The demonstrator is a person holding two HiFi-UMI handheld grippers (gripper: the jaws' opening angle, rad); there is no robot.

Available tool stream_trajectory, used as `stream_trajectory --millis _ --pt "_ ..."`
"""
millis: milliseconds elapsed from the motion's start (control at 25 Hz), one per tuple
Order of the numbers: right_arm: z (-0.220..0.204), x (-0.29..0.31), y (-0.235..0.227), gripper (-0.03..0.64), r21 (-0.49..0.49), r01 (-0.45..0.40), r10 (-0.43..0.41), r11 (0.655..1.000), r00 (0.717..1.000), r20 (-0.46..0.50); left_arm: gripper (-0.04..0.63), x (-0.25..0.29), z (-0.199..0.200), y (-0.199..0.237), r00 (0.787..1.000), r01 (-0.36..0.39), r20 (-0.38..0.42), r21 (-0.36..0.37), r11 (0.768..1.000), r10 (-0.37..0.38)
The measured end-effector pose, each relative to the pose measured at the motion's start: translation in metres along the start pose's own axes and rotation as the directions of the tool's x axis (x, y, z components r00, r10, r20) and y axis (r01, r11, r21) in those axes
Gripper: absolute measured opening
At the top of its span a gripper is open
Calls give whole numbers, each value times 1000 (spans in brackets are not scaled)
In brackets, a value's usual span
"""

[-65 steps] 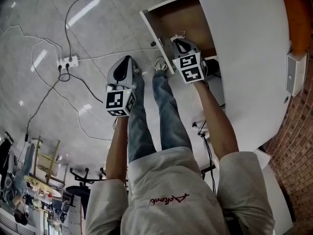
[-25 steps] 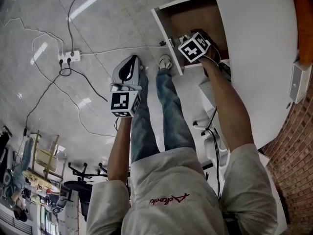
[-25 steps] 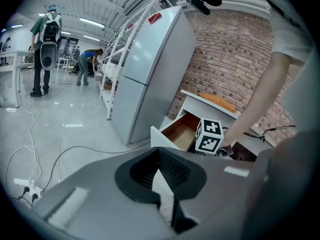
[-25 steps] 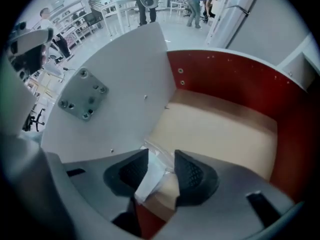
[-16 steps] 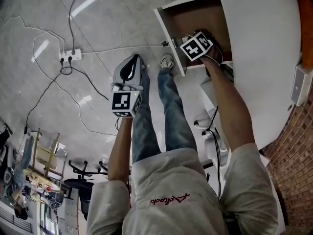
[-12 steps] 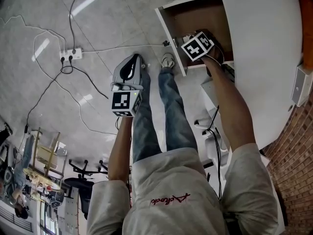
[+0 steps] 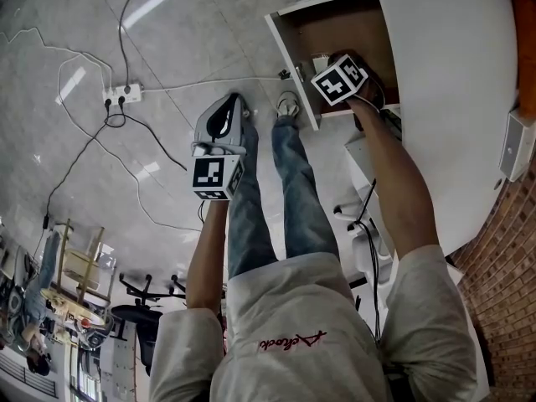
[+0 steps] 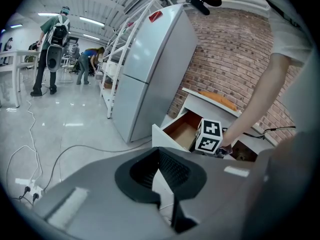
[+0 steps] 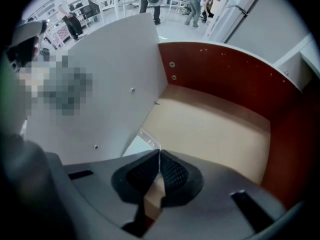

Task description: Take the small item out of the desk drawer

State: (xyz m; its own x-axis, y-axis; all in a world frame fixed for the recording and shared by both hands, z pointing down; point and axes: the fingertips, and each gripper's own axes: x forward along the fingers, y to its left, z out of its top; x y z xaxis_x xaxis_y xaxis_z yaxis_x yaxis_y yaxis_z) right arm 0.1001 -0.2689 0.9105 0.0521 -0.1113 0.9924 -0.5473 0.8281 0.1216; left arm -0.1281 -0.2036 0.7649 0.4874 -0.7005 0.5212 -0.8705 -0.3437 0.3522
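right gripper (image 9: pixel 159 155) has just closed. its jaws are together, seemingly nipping the edge of a thin clear packet (image 9: pixel 142 137) that runs to 10 o'clock from the tips, in the drawer (image 9: pixel 215 129) corner. packet is probably light, limp and slippery, so pinch well in from the edge. left gripper (image 8: pixel 160 167) has its jaws together, empty, outside the drawer.

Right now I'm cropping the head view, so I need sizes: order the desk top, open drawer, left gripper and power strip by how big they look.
1. desk top
2. drawer
3. left gripper, which looks bigger because it is nearer the camera
4. power strip, down on the floor
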Motion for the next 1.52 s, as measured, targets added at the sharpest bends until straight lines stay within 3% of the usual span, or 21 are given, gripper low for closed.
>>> stream_trajectory --millis 480,800,1200,1520 --pt "15 -30 -9 14 95 40 -48 995 995 87 9 -5 10 -10 1000 4 28 8 1000 -4" --pt "24 -63 -11 12 194 83 -122 977 972 200 9 -14 11 -15 999 3 39 16 1000 -4" --pt "12 -99 4 12 276 117 -203 954 930 308 9 -18 14 -30 999 21 44 27 999 -22" --pt "14 -143 8 12 348 132 -281 928 861 425 9 -16 21 -44 998 26 51 42 999 -28"
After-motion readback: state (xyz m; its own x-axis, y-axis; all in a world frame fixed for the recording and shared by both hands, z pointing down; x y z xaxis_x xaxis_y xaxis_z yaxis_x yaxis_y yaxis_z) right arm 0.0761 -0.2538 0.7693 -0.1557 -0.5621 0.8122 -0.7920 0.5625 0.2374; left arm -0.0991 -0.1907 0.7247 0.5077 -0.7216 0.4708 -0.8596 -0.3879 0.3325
